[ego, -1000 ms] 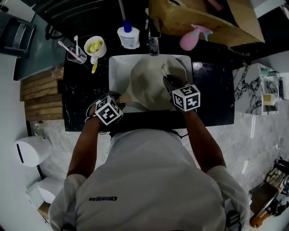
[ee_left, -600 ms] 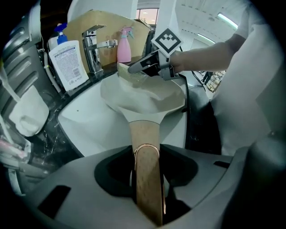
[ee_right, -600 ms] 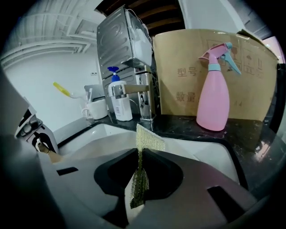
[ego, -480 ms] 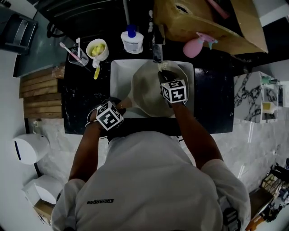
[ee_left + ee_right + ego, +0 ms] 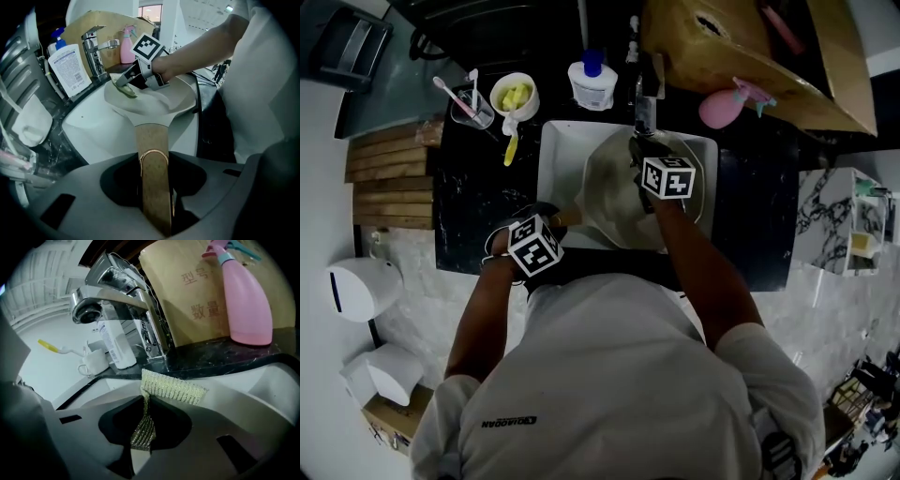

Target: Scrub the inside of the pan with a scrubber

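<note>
**A soft hold on the handle worried me most**

On the left, my left gripper [image 5: 157, 187] was clamped on the pan's wooden handle [image 5: 152, 150]. Its jaws had just been closing with that handle between them. If the hold was not yet firm, I judged that the tilted pan [image 5: 614, 192] could twist or slide down in the sink [image 5: 553, 150] once I pressed into it. The pan sat propped inside the sink, handle toward me, its far edge below the faucet [image 5: 644, 101].

Further right, my right gripper [image 5: 145, 427] pinched the scrubber [image 5: 173, 386] by 1 thin fold. Most of the mesh flopped loose ahead of the jaws, against the pan's far side. A hard stroke could tug it free, I thought, or let the jaws scrape the pan's surface instead of the mesh. Working that close to the faucet, I also risked knocking the spout. A wide sweep to the right could have reached the pink spray bottle [image 5: 727, 105].

Counted from left to right, I saw:
- 1 mug [image 5: 514, 97]
- 1 soap bottle [image 5: 592, 84]
- 1 sink
- 1 pan
- 1 faucet
- 1 scrubber
- 1 pink spray bottle
- 1 cardboard box [image 5: 741, 47]
- 2 grippers
</note>
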A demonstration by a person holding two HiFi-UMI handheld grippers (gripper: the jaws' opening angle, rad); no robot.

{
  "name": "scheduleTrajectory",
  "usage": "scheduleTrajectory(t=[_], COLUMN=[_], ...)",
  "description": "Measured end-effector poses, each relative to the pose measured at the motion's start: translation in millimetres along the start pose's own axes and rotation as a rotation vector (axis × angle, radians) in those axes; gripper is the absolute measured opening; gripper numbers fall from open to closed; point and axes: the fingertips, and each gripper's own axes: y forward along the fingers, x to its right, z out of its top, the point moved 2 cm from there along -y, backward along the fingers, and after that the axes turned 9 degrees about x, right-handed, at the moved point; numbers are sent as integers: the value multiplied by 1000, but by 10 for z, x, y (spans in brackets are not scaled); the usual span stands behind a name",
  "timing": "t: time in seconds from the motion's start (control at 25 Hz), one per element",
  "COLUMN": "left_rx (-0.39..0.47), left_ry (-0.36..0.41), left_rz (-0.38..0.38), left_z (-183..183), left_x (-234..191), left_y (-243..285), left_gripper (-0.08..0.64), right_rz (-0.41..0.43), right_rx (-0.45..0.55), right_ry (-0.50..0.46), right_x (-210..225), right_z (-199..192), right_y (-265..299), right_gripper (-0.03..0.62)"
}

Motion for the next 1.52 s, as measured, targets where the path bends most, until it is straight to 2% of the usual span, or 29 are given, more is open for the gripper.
scheduleTrajectory(t=[0.32,0.64,0.88,1.24,1.52], left_rx=[-1,0,-1,4,5], left_ry=[-9,-10,-9,-8,-2], left_rz=[-13,-16,-17,-21,-14], left_z=[-11,-6,-13,-9,-3], left_x=[-17,-6,-14,1,-13], left_y=[-4,3,-1,2,-8], left_gripper=[155,155,155,155,155], right_rz=[73,97,123,181,243], right_rx=[2,-4,-53,-99,-185], right_ry=[67,176,288,378,417], right_x=[-140,-262,-409,-739,-991], right_z=[-70,-100,-239,-345,-480], right_y=[144,159,174,128,59], right_gripper=[60,60,60,60,60])
